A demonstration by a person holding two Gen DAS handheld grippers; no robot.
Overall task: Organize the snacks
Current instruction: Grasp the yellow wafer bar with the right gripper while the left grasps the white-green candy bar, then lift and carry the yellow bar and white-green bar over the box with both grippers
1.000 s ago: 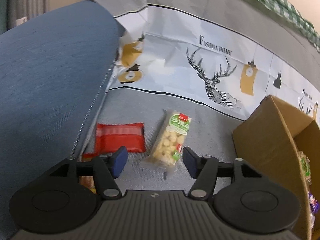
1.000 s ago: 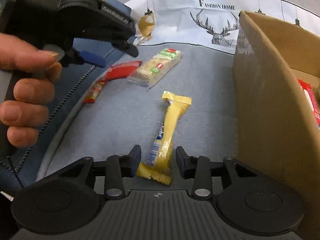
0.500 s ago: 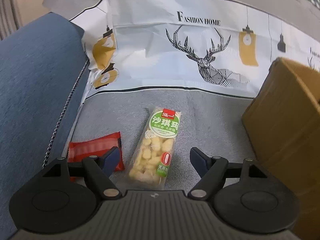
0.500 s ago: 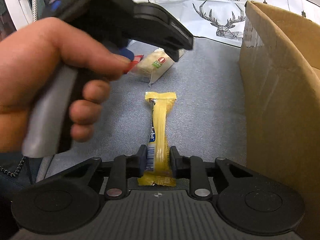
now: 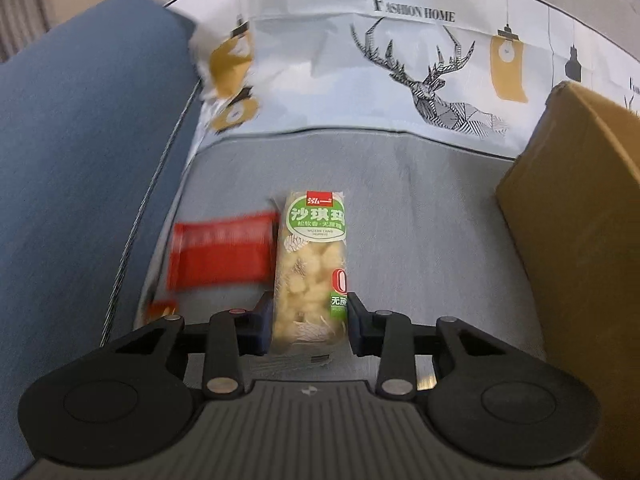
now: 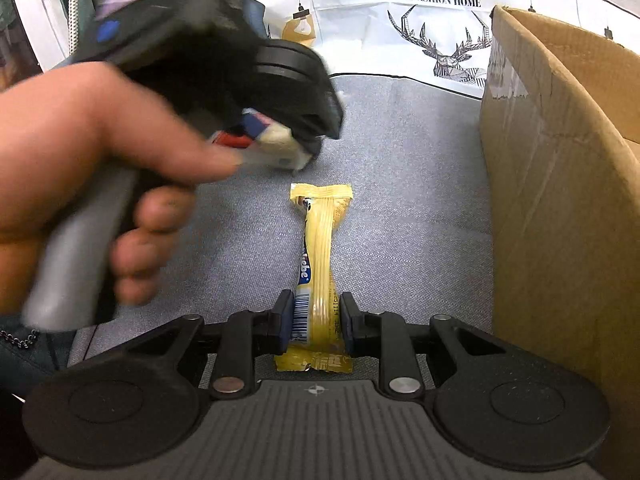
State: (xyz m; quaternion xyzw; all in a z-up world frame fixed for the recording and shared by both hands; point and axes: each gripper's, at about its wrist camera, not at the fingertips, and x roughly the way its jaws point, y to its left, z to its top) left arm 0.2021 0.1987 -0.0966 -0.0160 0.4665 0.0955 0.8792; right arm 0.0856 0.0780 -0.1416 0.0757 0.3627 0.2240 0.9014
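The left tool [image 5: 311, 322], jaws just closing, seems to pinch the green-labelled snack pack [image 5: 313, 270] low, the right tool [image 6: 315, 322] pinches the yellow bar [image 6: 318, 256] near its end, so either may droop or slip when lifted toward the cardboard box [image 6: 560, 200].

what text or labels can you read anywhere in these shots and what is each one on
"FASHION HOME": on the deer-print cloth behind the snacks, readable in both views.
"沙琪玛": on the green label of the clear snack pack between the left gripper's pads; the red brand tag and smaller lines are too small to read.
"0": red badge low on that pack.
Yellow snack bar in the right gripper: blue lettering cut off, barcode digits too small.
Red packet: blurred, unreadable.
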